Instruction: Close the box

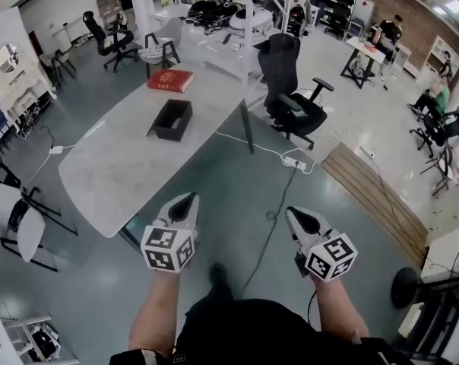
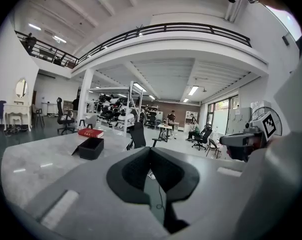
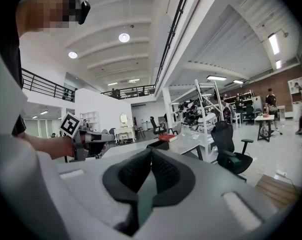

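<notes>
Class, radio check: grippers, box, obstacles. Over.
Both shut, empty: left gripper, right gripper. Black rectangular box open on grey table. Dark cable across floor ahead.

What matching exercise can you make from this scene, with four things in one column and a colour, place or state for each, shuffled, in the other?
Column one:
1. book
2. box
3. left tongs
4. power strip

Column two:
a. shut, holding nothing
b. white, lying on the floor
c. black, open at the top, on the table
d. red, near the table's far end

Pairs: 1-d, 2-c, 3-a, 4-b
</notes>
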